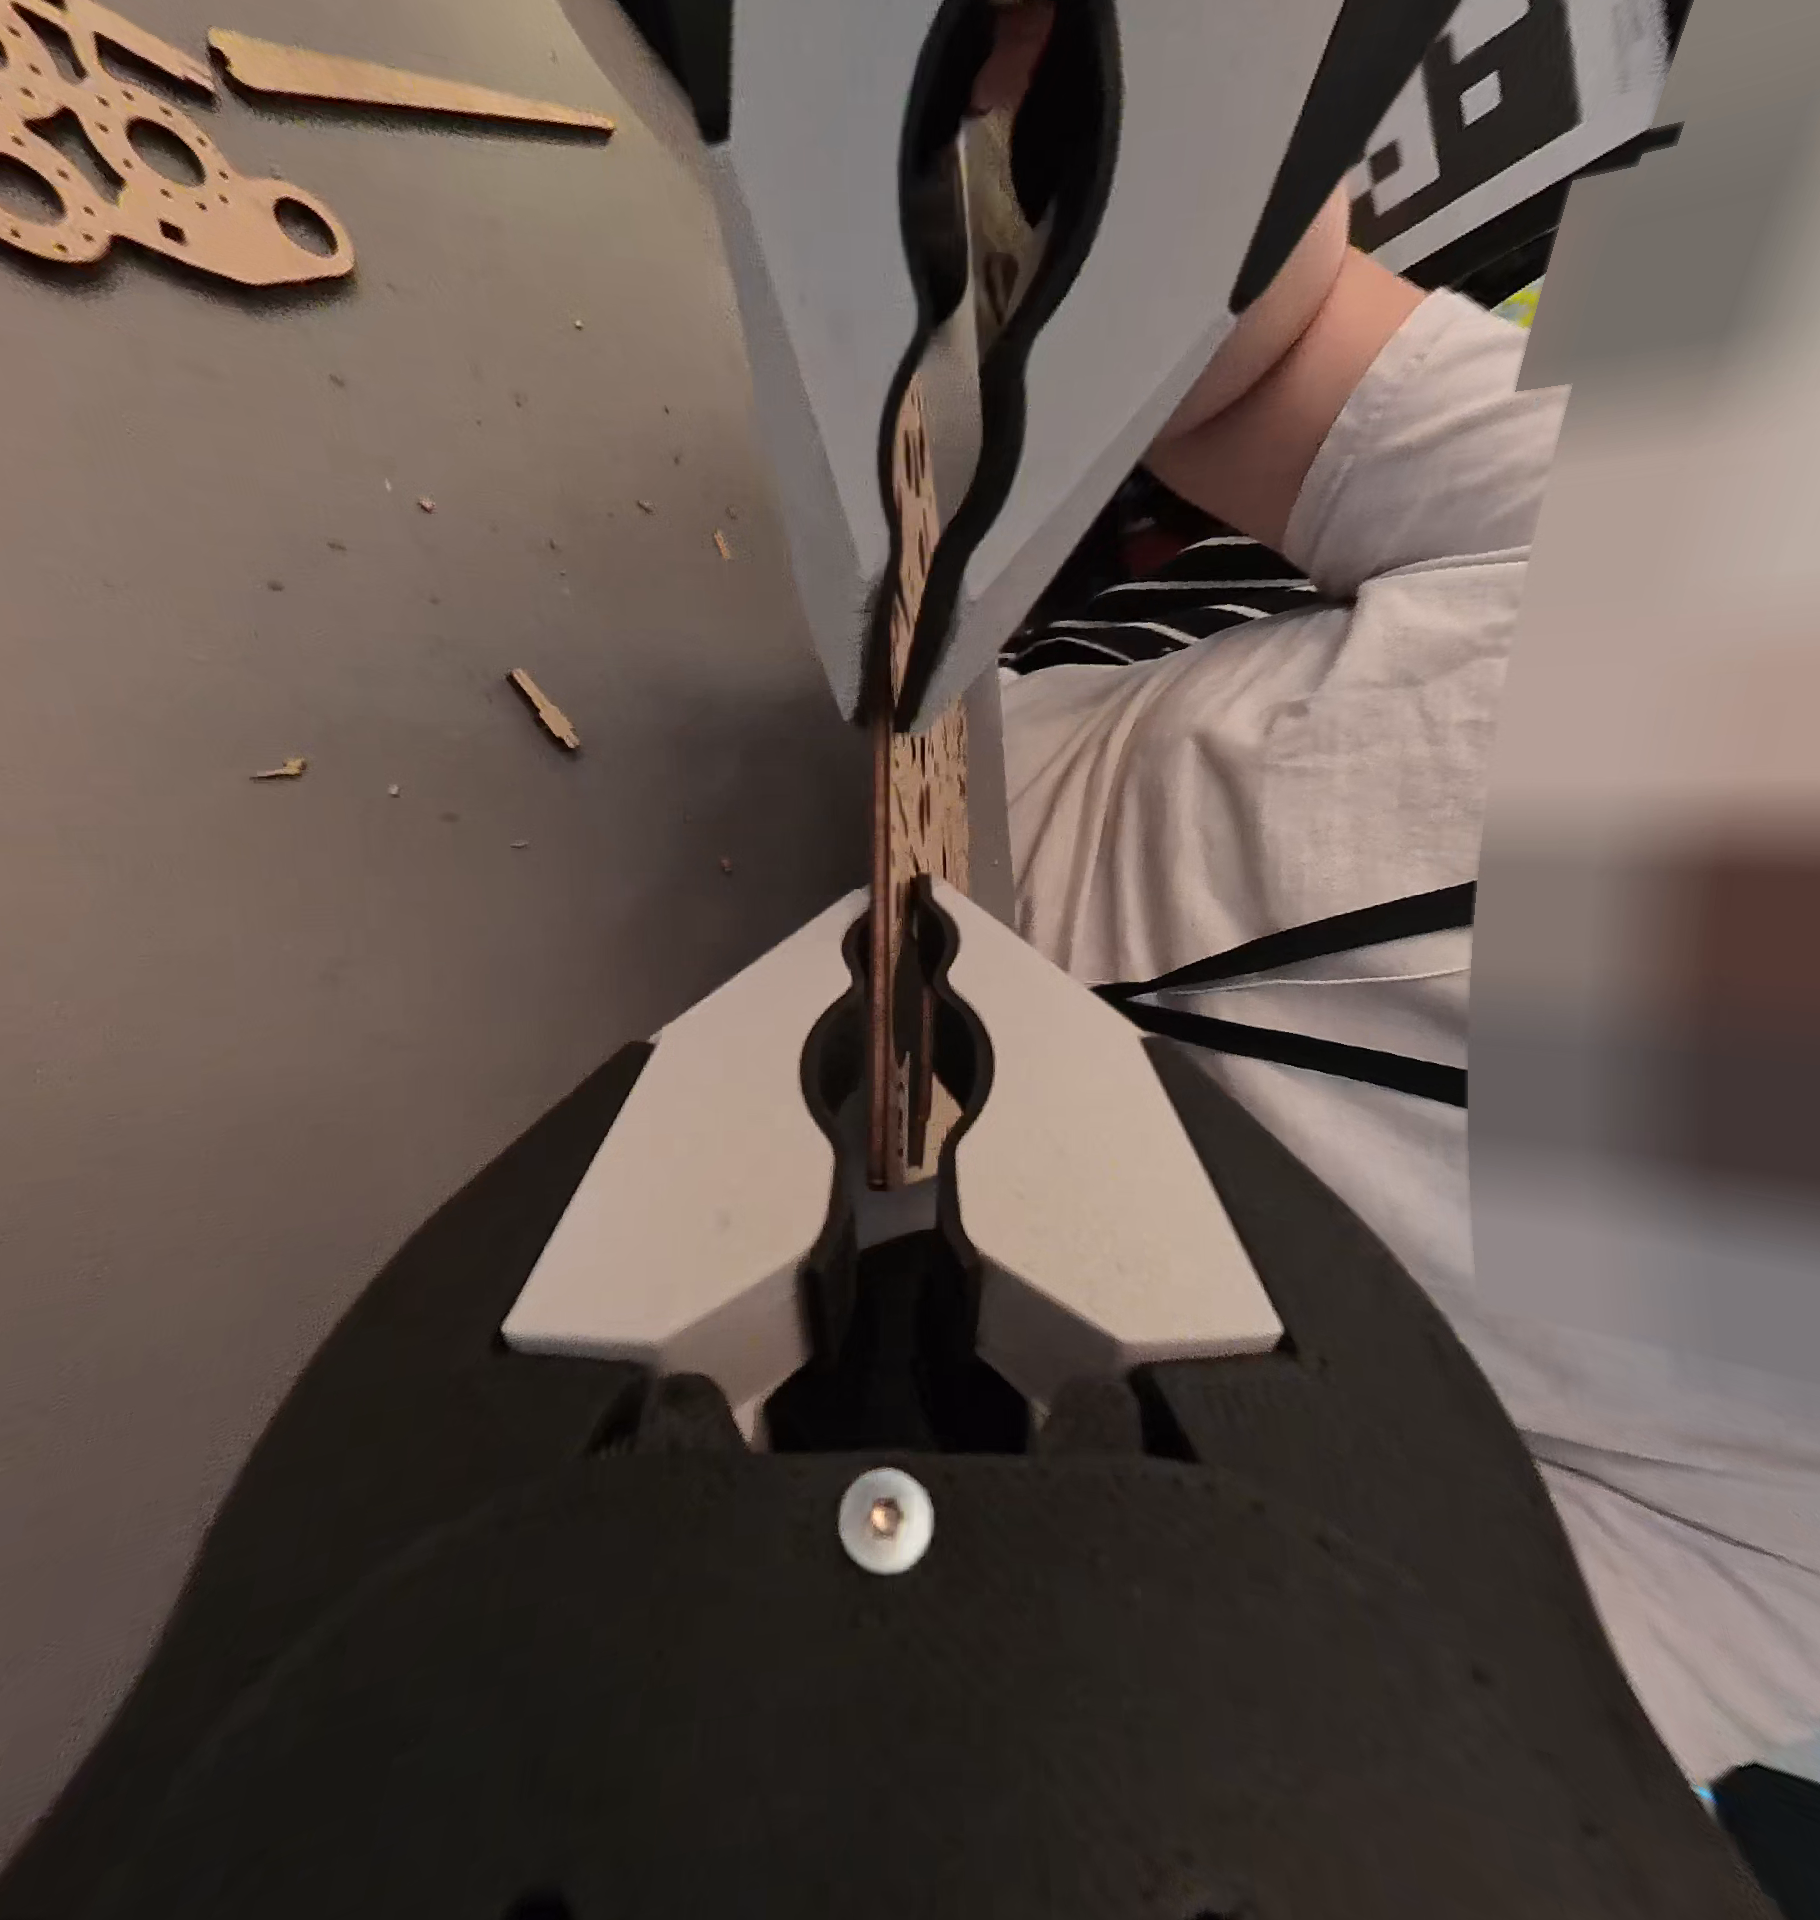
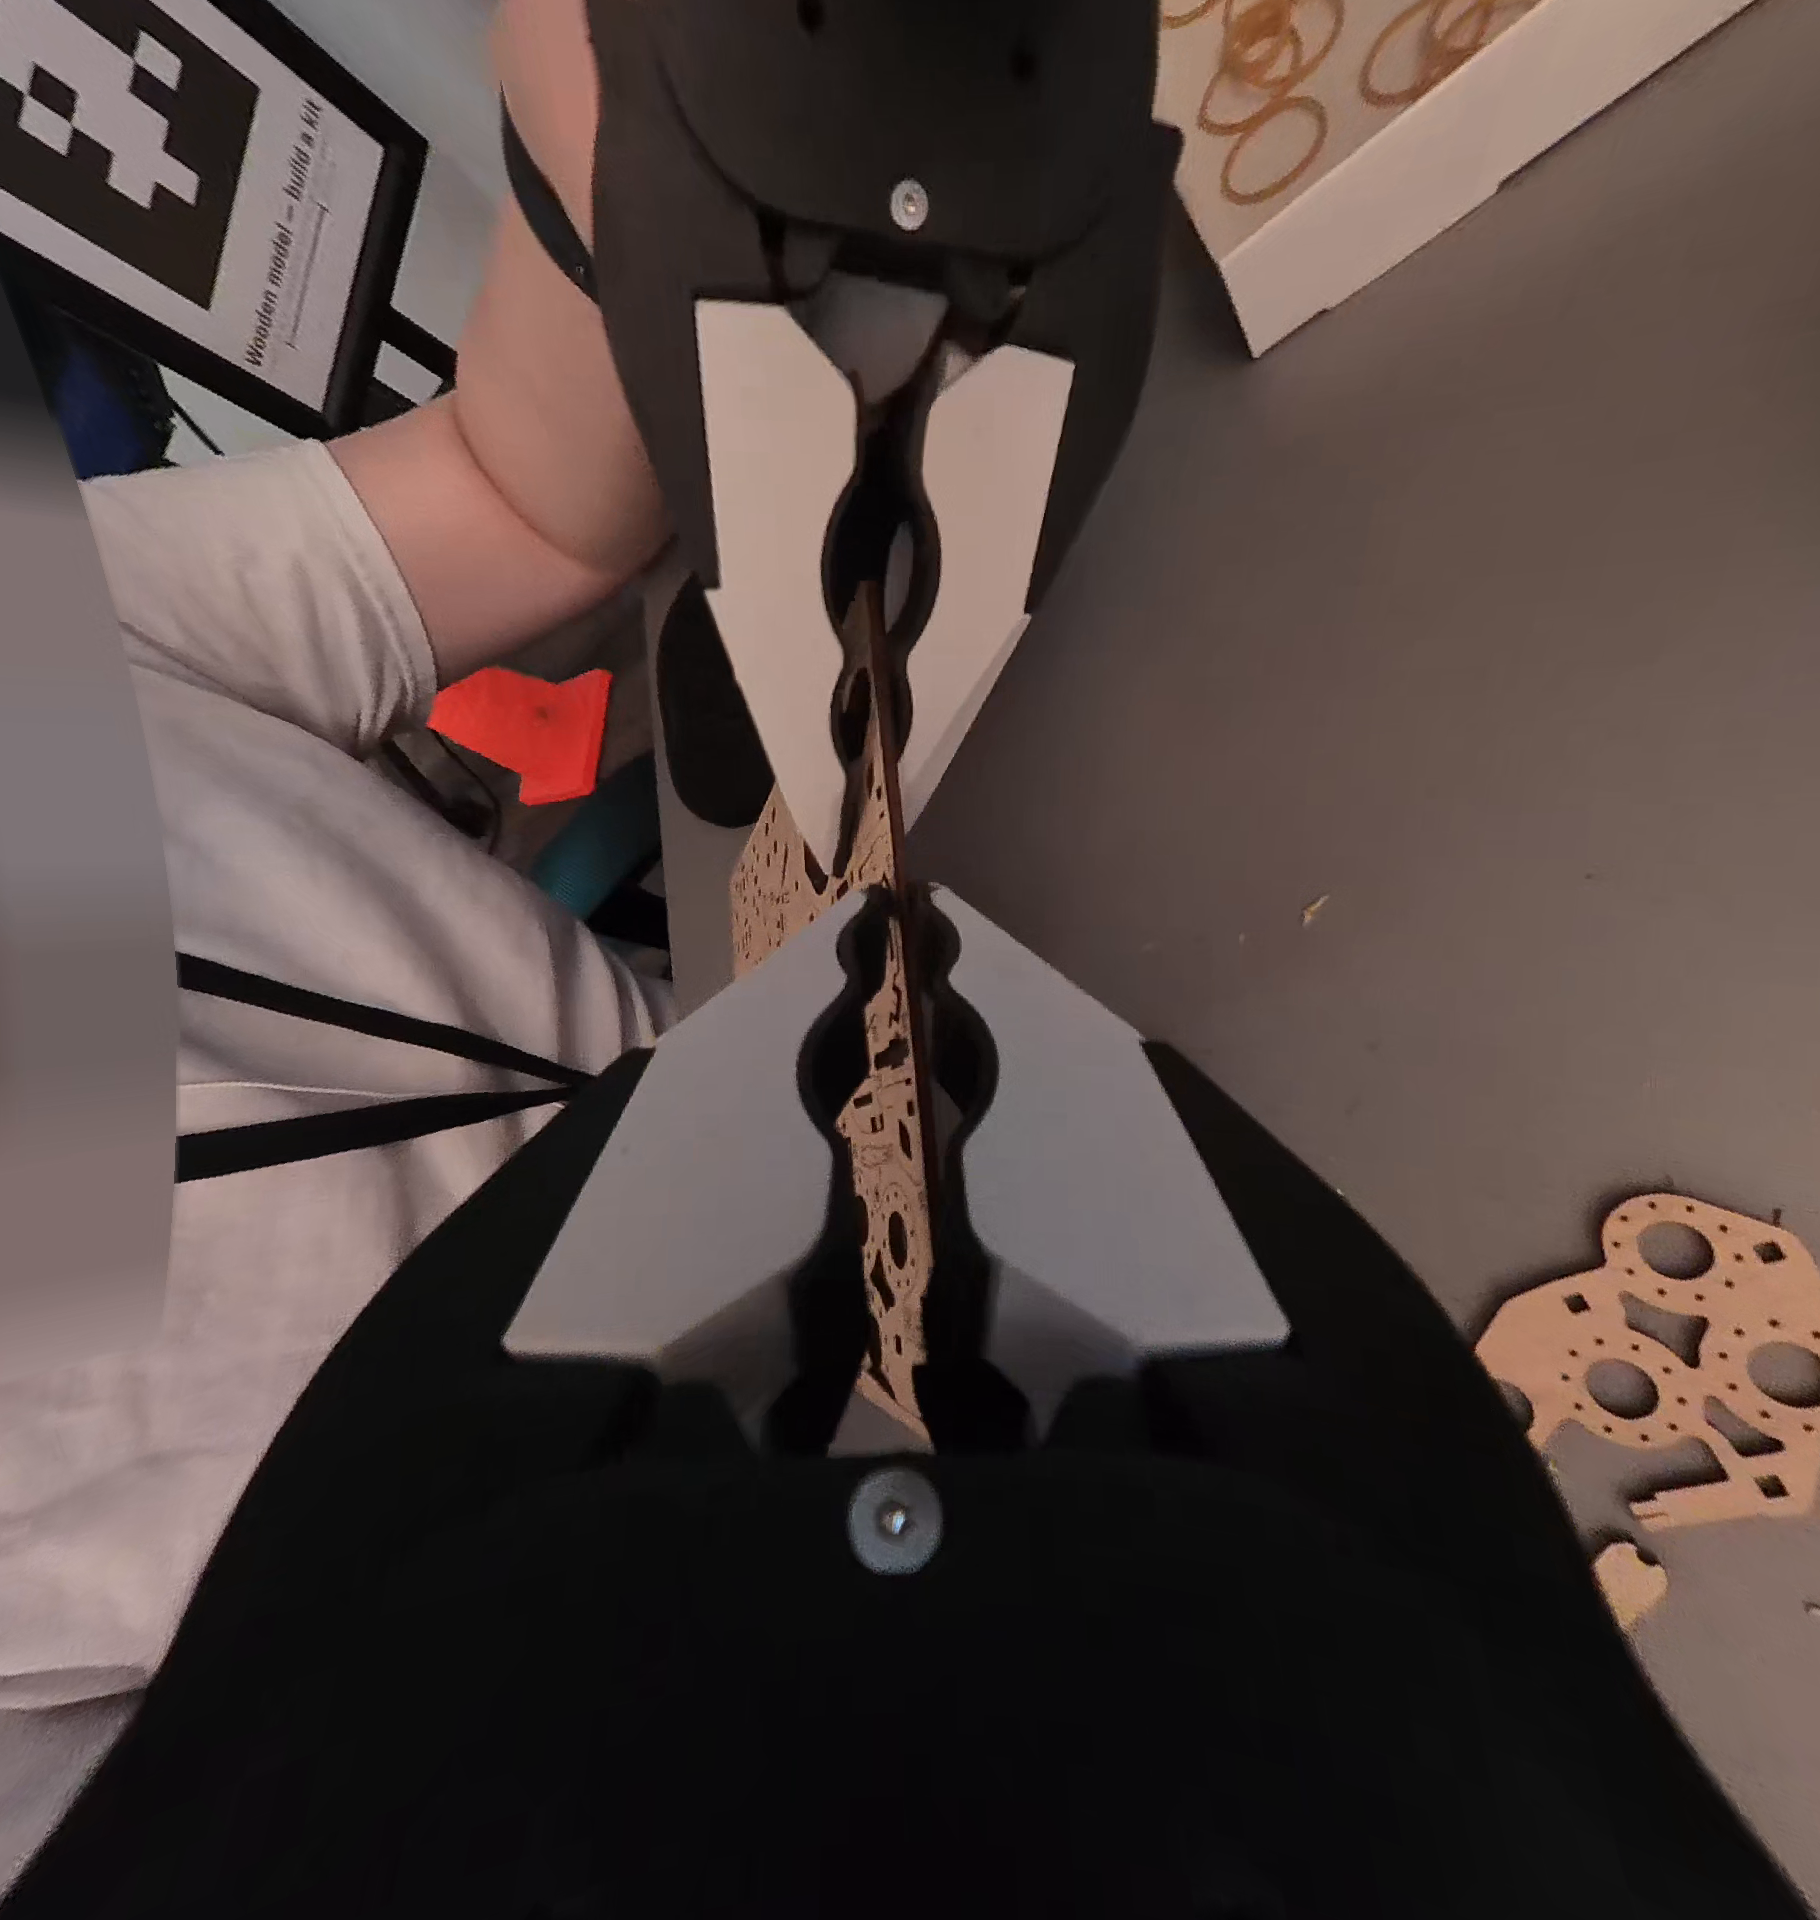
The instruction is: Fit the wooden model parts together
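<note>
Both grippers hold one thin laser-cut wooden sheet edge-on above the grey table, tips facing each other. In the left wrist view my left gripper is shut on the sheet's near end, and the right gripper comes in from the top, shut on its far end. In the right wrist view my right gripper is shut on the same wooden sheet, and the left gripper clamps it from the top. A loose wooden plate with round holes lies on the table at the right.
A perforated wooden plate and a long wooden strip lie at the far left on the grey table, with small wood chips around. A white box of rubber bands sits at the back right. A person in a white shirt is close by. Less than 4 cm separates the two grippers' tips.
</note>
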Motion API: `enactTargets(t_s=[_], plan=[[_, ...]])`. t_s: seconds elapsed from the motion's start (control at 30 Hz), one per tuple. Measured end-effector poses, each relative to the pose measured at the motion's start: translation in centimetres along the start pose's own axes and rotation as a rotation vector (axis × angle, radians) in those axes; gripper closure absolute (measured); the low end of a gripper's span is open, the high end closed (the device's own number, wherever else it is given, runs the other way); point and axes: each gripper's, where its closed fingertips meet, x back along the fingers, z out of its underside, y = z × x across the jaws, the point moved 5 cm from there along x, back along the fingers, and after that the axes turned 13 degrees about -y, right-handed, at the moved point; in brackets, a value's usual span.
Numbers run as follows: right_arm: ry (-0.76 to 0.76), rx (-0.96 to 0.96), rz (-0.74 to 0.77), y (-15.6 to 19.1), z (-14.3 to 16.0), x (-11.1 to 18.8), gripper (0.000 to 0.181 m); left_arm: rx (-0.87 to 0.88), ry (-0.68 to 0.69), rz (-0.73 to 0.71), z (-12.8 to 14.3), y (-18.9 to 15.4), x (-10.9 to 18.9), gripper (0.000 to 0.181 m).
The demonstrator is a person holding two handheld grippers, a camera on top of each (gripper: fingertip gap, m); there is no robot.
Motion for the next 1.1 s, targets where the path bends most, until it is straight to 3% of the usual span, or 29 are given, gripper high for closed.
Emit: enactTargets(t_s=[0.13,0.23,0.7,1.1], plan=[[-0.023,-0.06,-0.043,0.6,-0.6,-0.5,0.156,0.01,-0.021,0.003,-0.3,0.2,-0.2,0.179],[0.109,-0.042,0.026,-0.1,0.4,-0.7,0.166,0.004,-0.024,0.002,-0.4,0.0,-0.1,0.18],[0.089,-0.244,-0.047,-0.4,0.1,-1.2,0.176,0.017,-0.02,-0.006,-0.3,0.0,-0.2,0.18],[0.098,-0.248,-0.054,-0.1,-0.3,-1.2,0.176,0.021,-0.024,-0.002,-0.3,-0.2,0.0,0.18]])
